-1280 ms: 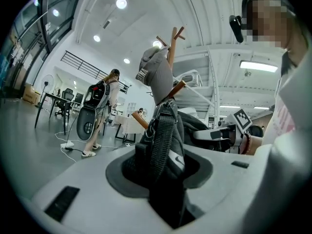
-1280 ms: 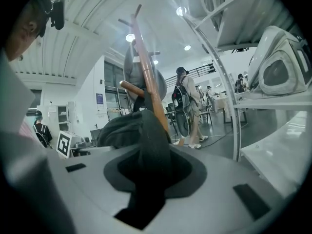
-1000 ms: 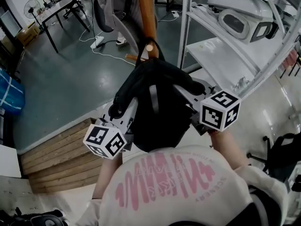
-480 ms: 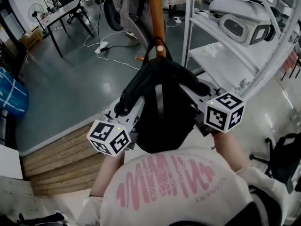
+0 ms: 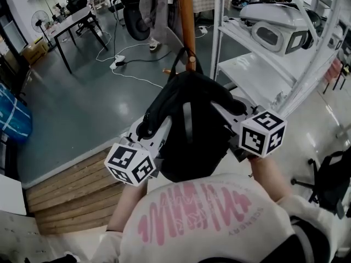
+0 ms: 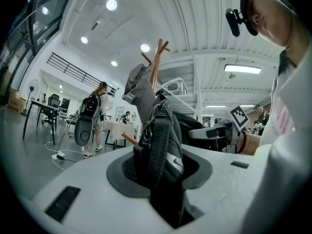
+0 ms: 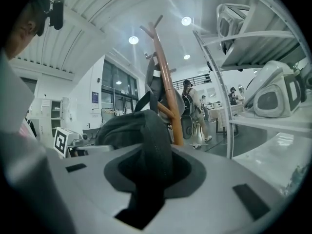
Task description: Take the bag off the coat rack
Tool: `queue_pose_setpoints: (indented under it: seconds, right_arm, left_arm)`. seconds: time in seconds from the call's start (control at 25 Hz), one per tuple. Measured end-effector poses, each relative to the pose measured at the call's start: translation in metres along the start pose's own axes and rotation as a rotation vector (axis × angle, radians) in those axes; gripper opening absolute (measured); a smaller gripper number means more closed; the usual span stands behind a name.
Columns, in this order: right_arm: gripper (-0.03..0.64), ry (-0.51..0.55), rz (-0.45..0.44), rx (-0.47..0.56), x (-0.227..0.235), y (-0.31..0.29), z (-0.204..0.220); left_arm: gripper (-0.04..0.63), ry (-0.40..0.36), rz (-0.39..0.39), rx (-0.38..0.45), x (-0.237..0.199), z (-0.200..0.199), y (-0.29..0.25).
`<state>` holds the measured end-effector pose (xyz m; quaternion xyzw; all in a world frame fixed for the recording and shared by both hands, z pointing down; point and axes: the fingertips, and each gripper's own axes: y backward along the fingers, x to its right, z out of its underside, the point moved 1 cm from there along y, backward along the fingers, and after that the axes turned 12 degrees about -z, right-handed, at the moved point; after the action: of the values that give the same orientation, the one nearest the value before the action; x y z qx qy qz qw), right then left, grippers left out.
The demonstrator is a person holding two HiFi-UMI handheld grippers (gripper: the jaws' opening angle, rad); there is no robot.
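Observation:
The black bag [image 5: 189,125] hangs against the wooden coat rack pole [image 5: 186,15], its top loop [image 5: 185,58] up at the pole. My left gripper [image 5: 156,131] is shut on the bag's left side; in the left gripper view a webbing strap [image 6: 158,140] is pinched between the jaws. My right gripper [image 5: 227,114] is shut on the right side, where a fold of black bag fabric [image 7: 155,147] fills the jaws. A grey garment [image 6: 139,89] hangs higher on the coat rack [image 6: 157,62], which also shows in the right gripper view as the coat rack [image 7: 165,82].
White metal shelving [image 5: 216,32] with white machines [image 5: 274,23] stands close on the right. A wooden platform [image 5: 66,185] lies at lower left. A power strip and cable [image 5: 118,63], a black table [image 5: 71,21] and a blue bag [image 5: 13,114] are farther left. A person [image 6: 92,116] stands behind.
The head view has tilted, so the bag and both grippers sit a little further right in view. Both grips on the bag are unchanged.

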<state>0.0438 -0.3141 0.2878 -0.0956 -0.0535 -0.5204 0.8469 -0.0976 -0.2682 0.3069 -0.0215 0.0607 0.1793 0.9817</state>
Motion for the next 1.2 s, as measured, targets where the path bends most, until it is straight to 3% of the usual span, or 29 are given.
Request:
queue_pose_setpoints:
  seconds: [0.44, 1.2]
  right_arm:
    - [0.097, 0.041, 0.029, 0.012, -0.041, 0.026, 0.000]
    - [0.101, 0.016, 0.095, 0.012, -0.142, 0.080, 0.032]
  left_arm:
    - [0.120, -0.006, 0.033, 0.031, 0.021, -0.005, 0.039]
    - [0.120, 0.009, 0.096, 0.036, 0.057, 0.005, 0.137]
